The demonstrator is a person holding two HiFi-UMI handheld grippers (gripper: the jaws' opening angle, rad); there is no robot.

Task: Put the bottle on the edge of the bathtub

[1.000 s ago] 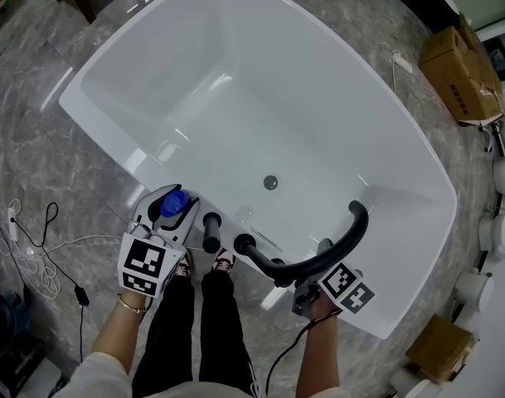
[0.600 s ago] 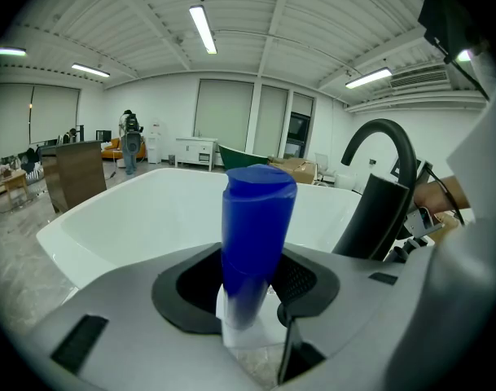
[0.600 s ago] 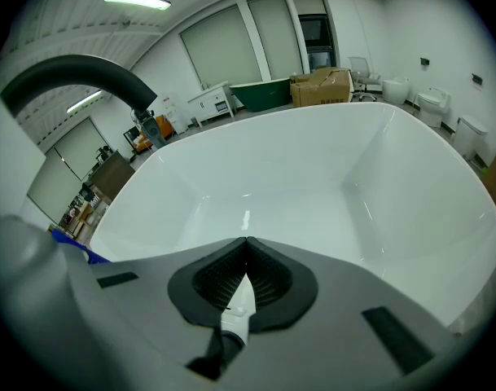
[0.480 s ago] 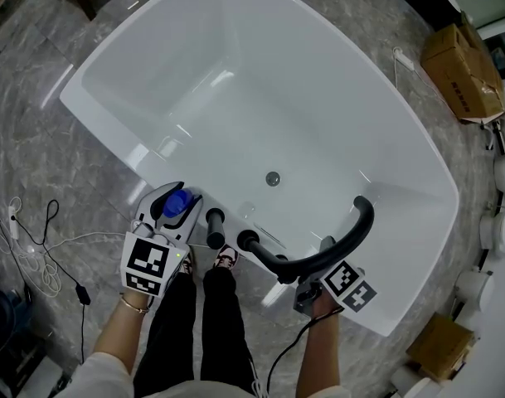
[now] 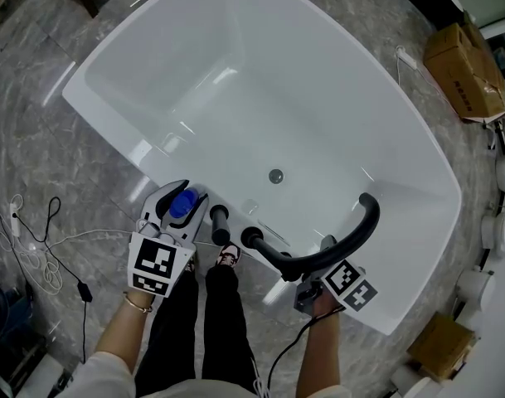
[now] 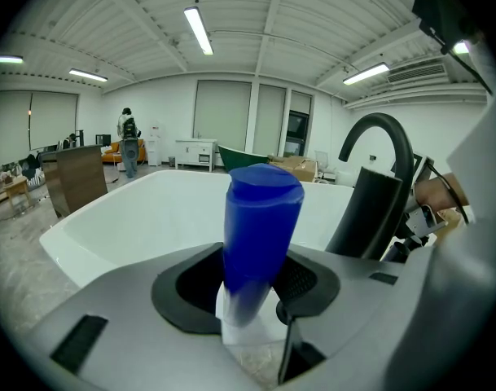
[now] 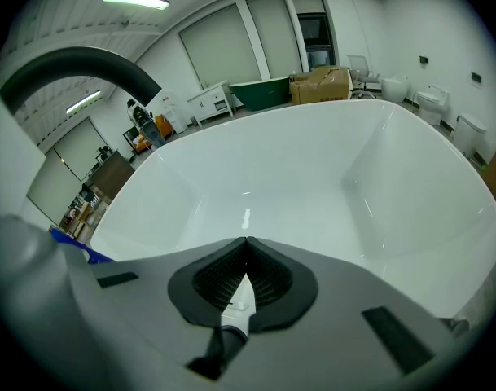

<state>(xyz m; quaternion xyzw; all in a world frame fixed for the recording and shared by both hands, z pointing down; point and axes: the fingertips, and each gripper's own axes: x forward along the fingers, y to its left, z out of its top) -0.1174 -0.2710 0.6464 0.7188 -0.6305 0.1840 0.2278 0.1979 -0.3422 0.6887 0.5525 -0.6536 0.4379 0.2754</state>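
The bottle [image 5: 182, 205] has a blue cap and a clear lower body [image 6: 259, 218]. My left gripper [image 5: 176, 212] is shut on it, its jaws pressing the bottle's sides [image 6: 248, 290]. It holds the bottle upright at the near rim of the white bathtub [image 5: 152, 160], just left of two black knobs; I cannot tell whether the bottle's base touches the rim. My right gripper [image 5: 320, 257] sits under the curved black faucet [image 5: 352, 240] at the same rim. Its jaws [image 7: 246, 277] are shut with nothing between them. In the right gripper view, the tub's basin [image 7: 313, 177] lies ahead.
Two black knobs [image 5: 220, 219] stand on the rim between the grippers. The person's legs and shoes [image 5: 225, 259] are below the rim. White cables [image 5: 36, 255] lie on the marble floor at left. Cardboard boxes [image 5: 463, 65] and white fixtures [image 5: 494, 232] stand at right.
My left gripper has drifted slightly right toward the knobs with the bottle in it. The right gripper has stayed by the faucet.
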